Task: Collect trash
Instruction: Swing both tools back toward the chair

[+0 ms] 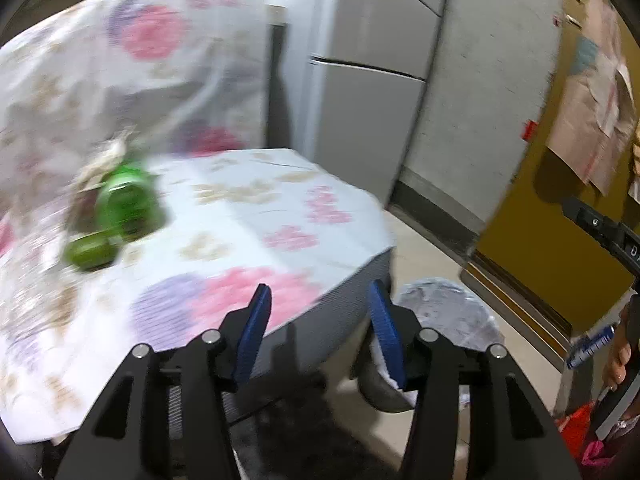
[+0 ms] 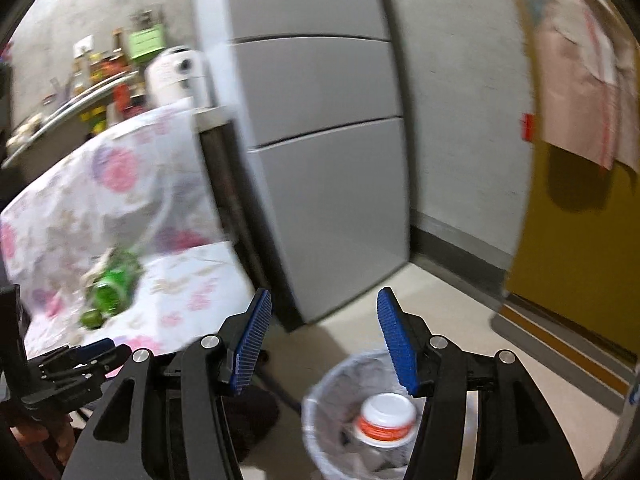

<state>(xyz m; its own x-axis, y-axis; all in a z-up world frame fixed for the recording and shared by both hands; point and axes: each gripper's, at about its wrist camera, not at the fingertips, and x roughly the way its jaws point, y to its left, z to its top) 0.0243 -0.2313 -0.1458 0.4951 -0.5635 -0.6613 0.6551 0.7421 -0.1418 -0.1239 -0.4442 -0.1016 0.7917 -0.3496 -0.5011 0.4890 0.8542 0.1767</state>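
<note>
A crushed green plastic bottle (image 1: pixel 124 204) with crumpled wrappers lies on the floral cloth of the chair seat (image 1: pixel 248 216); the right wrist view shows the green bottle (image 2: pixel 114 284) at the left too. My left gripper (image 1: pixel 318 312) is open and empty above the seat's front corner. Over the lined waste bin (image 2: pixel 320 404) on the floor, my right gripper (image 2: pixel 322 320) stands open and empty. A white cup with an orange band (image 2: pixel 386 420) lies inside that bin. In the left wrist view the bin (image 1: pixel 444 312) sits just right of the chair.
A grey fridge (image 2: pixel 316 152) stands behind the chair, with a cluttered shelf (image 2: pixel 92 76) to its left. A yellow door (image 1: pixel 552 216) with a hanging cloth is on the right. A person's hand (image 1: pixel 618 356) shows at the right edge. The other gripper (image 2: pixel 76 364) appears at lower left.
</note>
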